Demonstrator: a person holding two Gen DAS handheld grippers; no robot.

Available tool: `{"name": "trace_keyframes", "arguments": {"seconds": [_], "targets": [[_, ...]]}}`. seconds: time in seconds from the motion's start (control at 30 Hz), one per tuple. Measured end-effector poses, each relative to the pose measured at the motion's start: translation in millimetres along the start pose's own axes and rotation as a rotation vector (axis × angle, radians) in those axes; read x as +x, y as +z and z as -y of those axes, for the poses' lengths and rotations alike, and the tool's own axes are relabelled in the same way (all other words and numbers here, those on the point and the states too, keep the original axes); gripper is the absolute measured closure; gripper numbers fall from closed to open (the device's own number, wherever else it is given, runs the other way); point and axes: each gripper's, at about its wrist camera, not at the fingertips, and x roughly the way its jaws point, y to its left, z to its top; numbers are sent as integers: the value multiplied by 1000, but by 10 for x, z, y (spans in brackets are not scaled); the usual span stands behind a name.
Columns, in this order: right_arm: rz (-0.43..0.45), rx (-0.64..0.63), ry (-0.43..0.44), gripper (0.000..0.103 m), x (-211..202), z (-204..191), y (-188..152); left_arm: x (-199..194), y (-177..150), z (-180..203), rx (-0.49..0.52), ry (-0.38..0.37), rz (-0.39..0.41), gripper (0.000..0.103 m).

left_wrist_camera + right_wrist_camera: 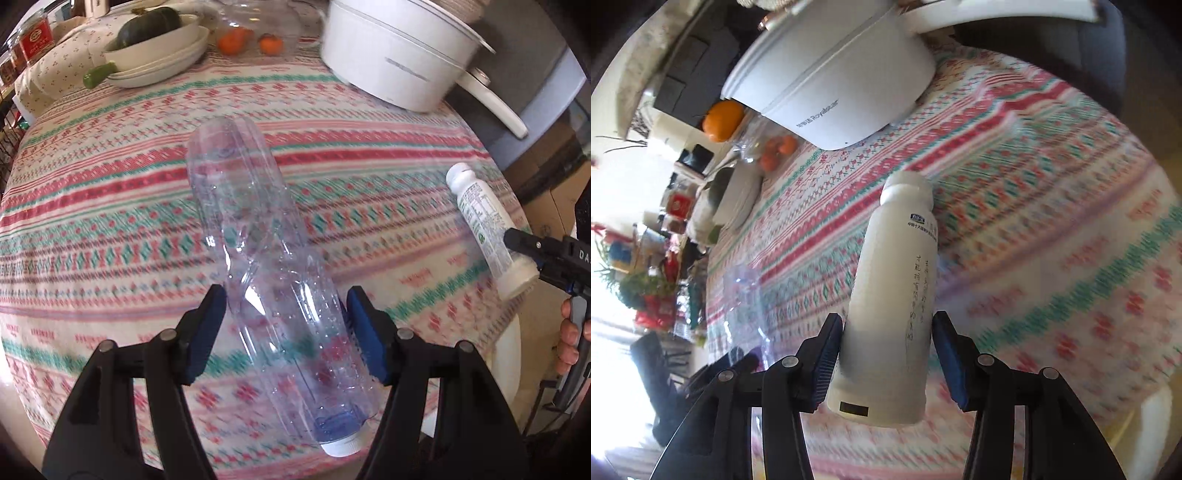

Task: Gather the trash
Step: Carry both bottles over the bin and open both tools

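Note:
My left gripper (286, 325) is shut on a crumpled clear plastic bottle (258, 236) with a white cap, held above the patterned tablecloth (110, 206). My right gripper (886, 354) is shut on a white milk bottle (897, 288) with printed text, also held above the cloth. The white bottle (487, 229) and the right gripper (528, 247) show at the right edge of the left wrist view. The clear bottle (746, 295) shows faintly at the left of the right wrist view.
A white electric pot (402, 51) with a handle stands at the back right. Stacked white dishes (159, 59) hold a dark green squash. Oranges (251, 42) lie by a clear container. Jars stand at the far left. Boxes lie beyond the table's right edge.

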Motion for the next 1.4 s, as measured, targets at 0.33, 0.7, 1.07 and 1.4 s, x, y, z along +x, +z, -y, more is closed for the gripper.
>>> {"name": "trace_keyframes", "arguments": {"seconds": [0.33, 0.7, 1.07, 1.4], "targets": [[10, 47, 83, 53, -565, 403, -345, -424, -355, 621, 74, -48, 57, 36], [36, 57, 128, 54, -1192, 714, -778, -736, -750, 1329, 149, -211, 89, 36], [99, 35, 100, 53, -1835, 1042, -1225, -763, -1090, 1955, 268, -322, 101, 36], [-5, 51, 13, 53, -1740, 1427, -1446, -458, -1260, 2325, 370, -331, 78, 35]]}}
